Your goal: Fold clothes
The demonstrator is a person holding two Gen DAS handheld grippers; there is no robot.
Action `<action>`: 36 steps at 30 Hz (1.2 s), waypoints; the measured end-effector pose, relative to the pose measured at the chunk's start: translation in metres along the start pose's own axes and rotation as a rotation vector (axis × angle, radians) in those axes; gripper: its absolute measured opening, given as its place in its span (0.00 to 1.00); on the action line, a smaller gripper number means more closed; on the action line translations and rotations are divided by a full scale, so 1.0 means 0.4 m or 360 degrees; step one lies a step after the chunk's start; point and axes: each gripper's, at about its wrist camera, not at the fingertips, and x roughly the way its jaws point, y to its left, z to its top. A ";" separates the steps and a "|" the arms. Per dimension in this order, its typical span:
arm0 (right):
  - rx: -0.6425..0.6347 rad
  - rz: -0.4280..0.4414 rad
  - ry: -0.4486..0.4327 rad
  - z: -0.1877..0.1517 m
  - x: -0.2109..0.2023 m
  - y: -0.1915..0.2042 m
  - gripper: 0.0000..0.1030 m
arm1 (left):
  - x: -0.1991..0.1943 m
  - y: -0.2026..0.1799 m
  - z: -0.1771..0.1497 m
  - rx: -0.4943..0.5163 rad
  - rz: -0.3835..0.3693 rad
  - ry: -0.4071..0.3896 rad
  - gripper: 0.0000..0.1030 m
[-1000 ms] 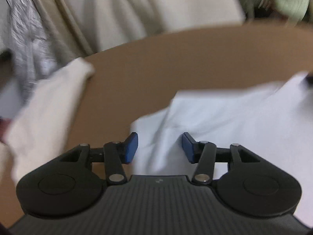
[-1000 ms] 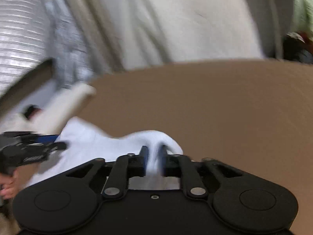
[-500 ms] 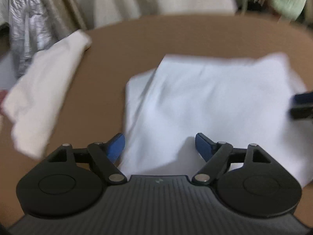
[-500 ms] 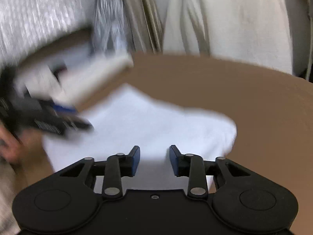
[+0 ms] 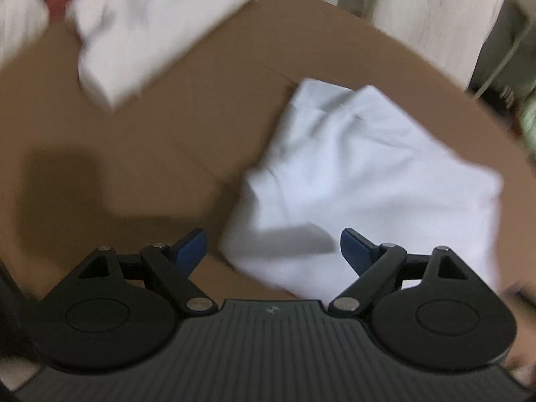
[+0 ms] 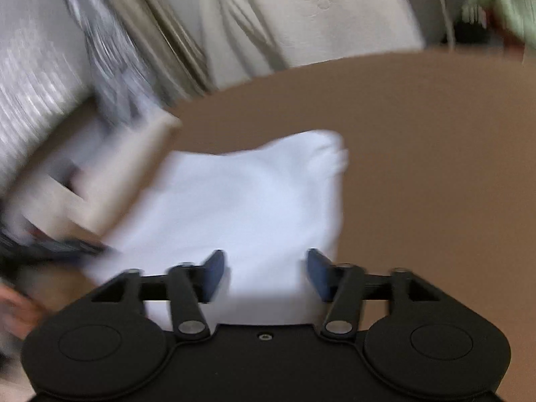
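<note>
A folded white garment point(image 5: 361, 181) lies flat on the brown table point(image 5: 160, 140); it also shows in the right wrist view point(image 6: 241, 201). My left gripper point(image 5: 273, 249) is open and empty, above the garment's near left edge. My right gripper point(image 6: 264, 273) is open and empty, just above the garment's near edge. The left gripper shows blurred at the left edge of the right wrist view point(image 6: 60, 244). Both views are motion-blurred.
A folded cream garment point(image 5: 157, 26) lies at the table's far left; it also shows in the right wrist view point(image 6: 100, 174). Cream cloth point(image 6: 301, 13) and silver-grey fabric point(image 6: 37, 77) hang behind the table's far edge. A green item point(image 6: 506, 0) sits far right.
My right gripper let go of the white garment and opened wide. My left gripper opened wider and swung left and back. The garment now lies flat and folded.
</note>
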 end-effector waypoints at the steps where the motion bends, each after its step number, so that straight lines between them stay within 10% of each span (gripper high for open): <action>1: 0.0102 0.0118 0.0009 -0.028 -0.008 -0.001 0.67 | -0.002 -0.010 -0.013 0.0006 -0.0076 0.0020 0.85; 5: 0.0464 0.0422 0.0216 -0.142 0.046 -0.011 0.76 | 0.017 -0.041 -0.050 0.0002 -0.0263 0.0115 0.85; 14: 0.0770 -0.0026 -0.0188 -0.152 0.135 -0.007 0.71 | 0.067 0.021 -0.040 -0.0123 0.0090 -0.0037 0.95; 17: 0.0822 -0.0194 -0.0375 -0.137 0.158 0.000 0.24 | 0.079 0.051 -0.035 -0.0206 0.0035 -0.0038 0.93; 22: 0.0050 -0.0328 -0.0578 -0.081 0.069 0.103 0.20 | 0.080 0.063 -0.047 -0.0313 -0.0153 0.0057 0.92; 27: 0.0491 -0.0321 -0.0342 -0.074 0.095 -0.113 0.31 | 0.113 0.063 -0.049 -0.0329 -0.0153 0.0139 0.94; 33: 0.0816 -0.0164 -0.0371 -0.149 0.058 -0.164 0.57 | 0.097 0.081 0.006 -0.0316 -0.0034 -0.0026 0.95; 36: 0.1070 0.0097 -0.0329 -0.175 0.062 -0.183 0.78 | 0.187 0.093 0.054 -0.0299 -0.0171 0.0270 0.95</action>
